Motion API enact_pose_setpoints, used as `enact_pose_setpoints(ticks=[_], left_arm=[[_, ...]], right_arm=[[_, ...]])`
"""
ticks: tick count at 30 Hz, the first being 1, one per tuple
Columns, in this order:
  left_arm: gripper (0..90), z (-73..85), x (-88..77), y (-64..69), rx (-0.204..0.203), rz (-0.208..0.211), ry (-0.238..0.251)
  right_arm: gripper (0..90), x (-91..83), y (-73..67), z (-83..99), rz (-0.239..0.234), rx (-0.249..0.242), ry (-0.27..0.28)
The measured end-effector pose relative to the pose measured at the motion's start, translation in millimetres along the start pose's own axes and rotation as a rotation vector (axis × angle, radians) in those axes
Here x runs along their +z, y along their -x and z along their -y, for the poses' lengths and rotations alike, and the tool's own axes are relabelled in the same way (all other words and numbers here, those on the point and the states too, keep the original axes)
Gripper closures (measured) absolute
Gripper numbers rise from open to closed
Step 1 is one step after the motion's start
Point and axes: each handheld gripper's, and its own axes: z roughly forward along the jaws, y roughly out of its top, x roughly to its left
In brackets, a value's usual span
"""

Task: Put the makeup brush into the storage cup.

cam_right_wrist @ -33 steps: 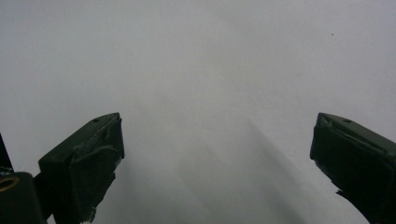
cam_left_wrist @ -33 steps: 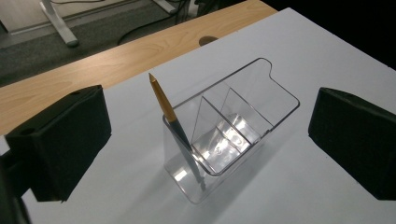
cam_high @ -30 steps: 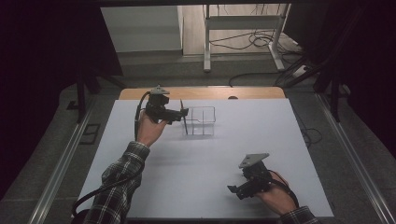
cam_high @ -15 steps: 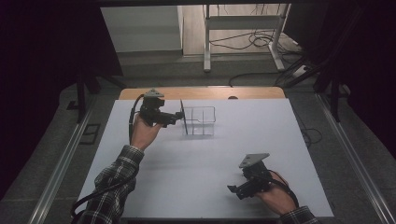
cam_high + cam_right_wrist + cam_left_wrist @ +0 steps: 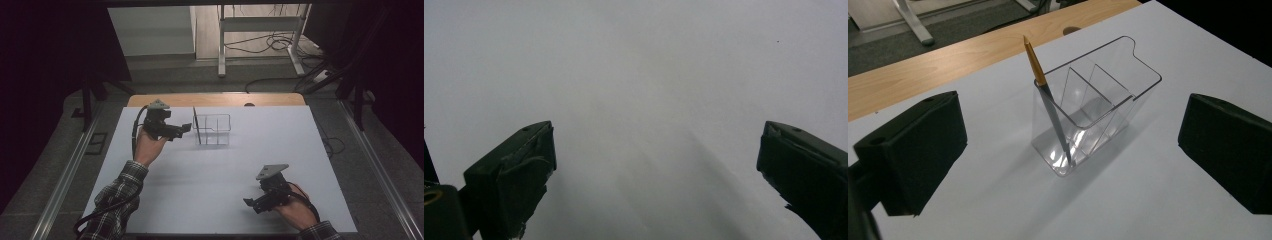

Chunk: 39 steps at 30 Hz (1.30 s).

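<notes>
White table [image 5: 210, 175]: we see the pen [image 5: 1048, 97] leaning in the holder's [image 5: 1108, 105] near compartment, at 3 o'clock from our wide-open left gripper [image 5: 186, 127]; right gripper [image 5: 248, 202], also open, sits well apart.

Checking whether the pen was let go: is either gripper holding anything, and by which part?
Nothing is held. Left gripper and right gripper are open; the pen leans in the clear holder.
</notes>
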Motion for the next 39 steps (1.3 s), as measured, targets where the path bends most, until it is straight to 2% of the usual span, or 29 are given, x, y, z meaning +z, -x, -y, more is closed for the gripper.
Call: enact_pose_setpoints(ticks=[19,31,39], left_arm=[[0.0,13.9,-12.8,1.8,-0.019,0.026,0.021],[0.0,23.0,-16.5,10.2,0.0,0.039,0.031],[0.0,32.1,-19.0,10.1,0.001,0.058,0.043]], right_arm=[[1.6,-0.5,0.4,-0.1,0.004,0.004,0.005],[1.1,-1.0,0.7,-0.2,0.002,0.008,0.014],[0.9,-1.1,0.9,-0.1,0.002,0.005,0.016]])
